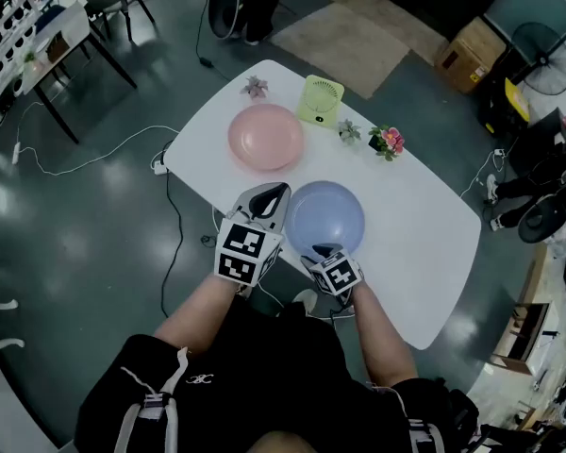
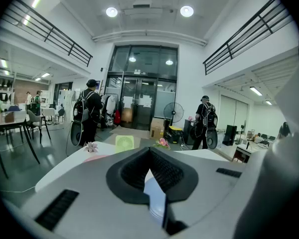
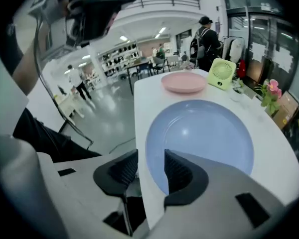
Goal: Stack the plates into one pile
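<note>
Overlooking white table (image 1: pixel 424 253) in grey hall; counting pink plate (image 1: pixel 266 137), blue plate (image 1: pixel 326 217), one fan (image 1: pixel 320 99); holding left gripper (image 1: pixel 279 191) clenched, right gripper (image 1: pixel 326 250) spread

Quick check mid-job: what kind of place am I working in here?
Probably a large workshop or lab hall: polished concrete floor, mezzanine railings, a pedestal fan and cardboard box nearby.

I find even, moderately bright indoor light. Two ceiling lamps (image 2: pixel 111 12) flare white in my left gripper view; the floor (image 1: pixel 75 234) shows soft glare; the blue plate (image 3: pixel 209 148) carries a faint highlight. Both gripper views bend strongly, corners black.
</note>
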